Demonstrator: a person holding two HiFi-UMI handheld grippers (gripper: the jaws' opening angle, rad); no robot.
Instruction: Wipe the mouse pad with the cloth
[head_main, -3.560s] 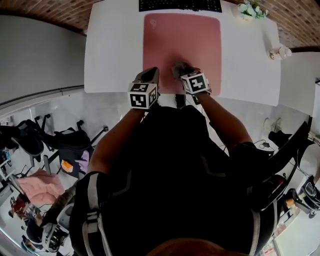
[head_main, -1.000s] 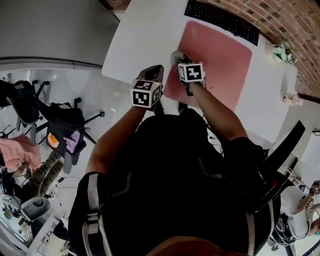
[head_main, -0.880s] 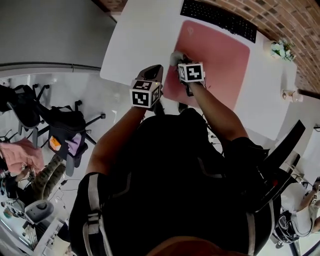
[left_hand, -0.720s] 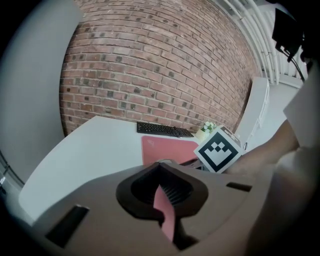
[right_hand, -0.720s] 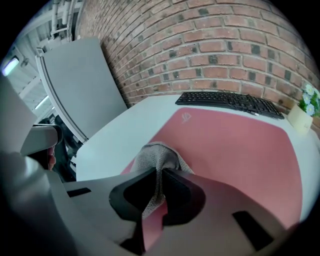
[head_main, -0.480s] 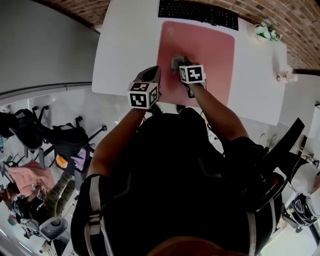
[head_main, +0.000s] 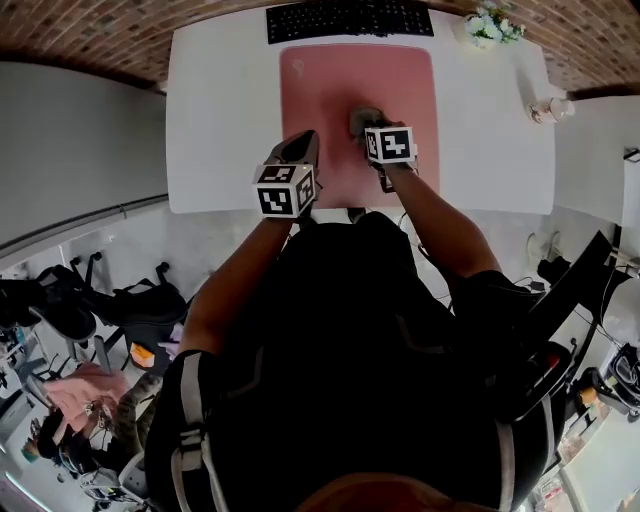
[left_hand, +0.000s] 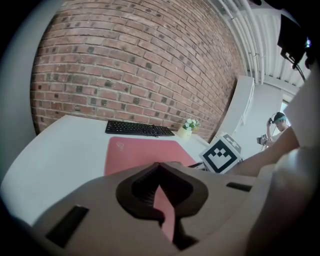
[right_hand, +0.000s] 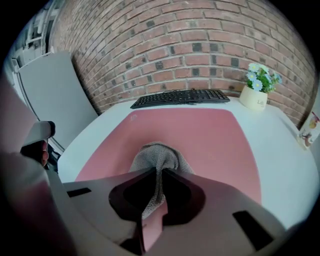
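1. Left gripper (head_main: 301, 150): held over the near left part of the mouse pad; jaws together, nothing between them.
2. Right gripper (right_hand: 159, 174): just right of the left one and slightly farther; jaws clamped on the cloth.
3. Cloth (right_hand: 160, 152): grey-brown, bunched, a fold pinched upright in the jaws, the rest resting on the pad just beyond them.
4. Mouse pad (head_main: 335, 85): pink, rectangular, flat on the middle of the table, reaching its near edge.
5. Table (head_main: 220, 110): white.
6. Keyboard (head_main: 350, 18): black, along the pad's far edge.
7. Potted flowers (right_hand: 258, 89): white pot, far right, beside the keyboard's right end.
8. Brick wall (right_hand: 200, 45): behind the table.
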